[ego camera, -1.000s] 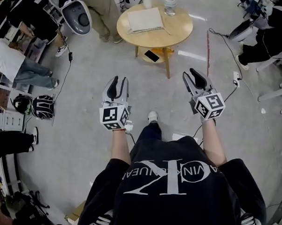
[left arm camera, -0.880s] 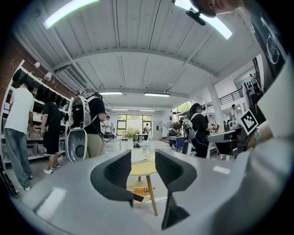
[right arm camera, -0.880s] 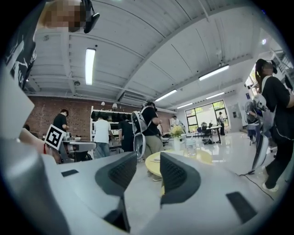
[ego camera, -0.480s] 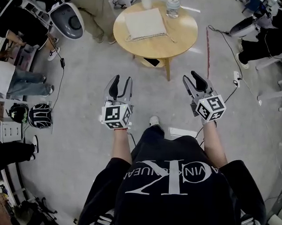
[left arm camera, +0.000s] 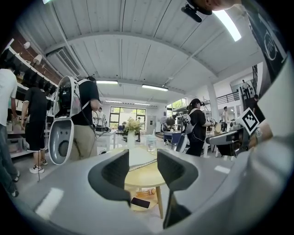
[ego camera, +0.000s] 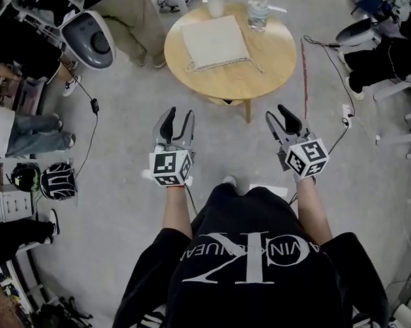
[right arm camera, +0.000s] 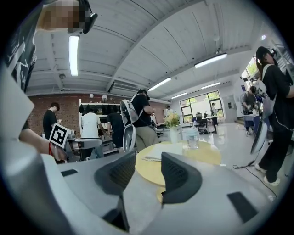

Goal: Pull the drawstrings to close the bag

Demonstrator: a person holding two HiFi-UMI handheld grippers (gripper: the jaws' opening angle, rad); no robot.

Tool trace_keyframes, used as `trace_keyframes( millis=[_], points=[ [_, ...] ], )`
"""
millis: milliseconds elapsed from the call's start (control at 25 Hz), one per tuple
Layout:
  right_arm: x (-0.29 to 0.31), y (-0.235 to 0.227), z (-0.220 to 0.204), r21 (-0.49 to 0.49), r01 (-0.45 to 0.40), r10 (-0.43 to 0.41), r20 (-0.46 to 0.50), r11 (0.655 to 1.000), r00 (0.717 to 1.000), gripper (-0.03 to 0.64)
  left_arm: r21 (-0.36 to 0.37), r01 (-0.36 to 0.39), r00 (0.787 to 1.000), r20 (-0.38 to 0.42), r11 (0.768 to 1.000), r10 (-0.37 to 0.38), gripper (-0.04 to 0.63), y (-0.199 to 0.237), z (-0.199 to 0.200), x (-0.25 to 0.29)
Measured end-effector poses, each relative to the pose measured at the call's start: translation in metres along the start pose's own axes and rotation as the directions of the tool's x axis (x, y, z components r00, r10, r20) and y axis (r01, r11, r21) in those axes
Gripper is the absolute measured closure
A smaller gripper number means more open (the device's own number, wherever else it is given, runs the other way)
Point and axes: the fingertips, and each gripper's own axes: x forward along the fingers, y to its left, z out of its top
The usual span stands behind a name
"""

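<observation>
Approach step: flat cream cloth bag (ego camera: 215, 42) lies on round wooden desk (ego camera: 274, 64), well ahead. My left hand-held gripper (ego camera: 178, 116) stands apart, empty; right hand-held gripper (ego camera: 278, 114) is opening, empty. Next I must reach its drawstrings (ego camera: 256, 65).

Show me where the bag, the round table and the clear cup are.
bag (ego camera: 214, 41), head view, middle of the flat cloth.
table (ego camera: 269, 66), head view, bare wood to the right of the bag.
cup (ego camera: 257, 15), head view, its top.
</observation>
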Motion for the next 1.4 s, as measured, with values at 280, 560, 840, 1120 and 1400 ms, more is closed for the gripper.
trace_keyframes(
  millis=[280,560,840,1120,1400],
  points=[
    [0.015,-0.015,-0.01,0.024,0.02,-0.019,-0.04,1.0,0.999,0.476,-0.027,0.033,0.999,-0.04,0.999,-0.034,0.419,0.001,-0.019,0.018],
    [0.047,-0.03,-0.015,0.033,-0.009,0.011,-0.052,0.999,0.999,0.476,-0.027,0.017,0.998,-0.058,0.999,-0.019,0.419,0.016,-0.026,0.037],
    [0.101,-0.054,-0.012,0.043,-0.062,0.065,-0.078,0.997,0.995,0.476,-0.011,0.013,0.992,-0.125,1.0,-0.015,0.42,0.034,-0.033,0.077],
    [0.151,-0.09,-0.031,0.037,-0.097,0.102,-0.192,0.995,0.976,0.476,-0.009,0.071,0.968,-0.24,0.997,-0.071,0.419,0.044,-0.068,0.133],
    [0.184,-0.123,-0.052,0.061,-0.128,0.14,-0.272,0.99,0.952,0.476,0.018,0.104,0.935,-0.343,0.994,-0.092,0.419,0.062,-0.091,0.176]
  ],
)
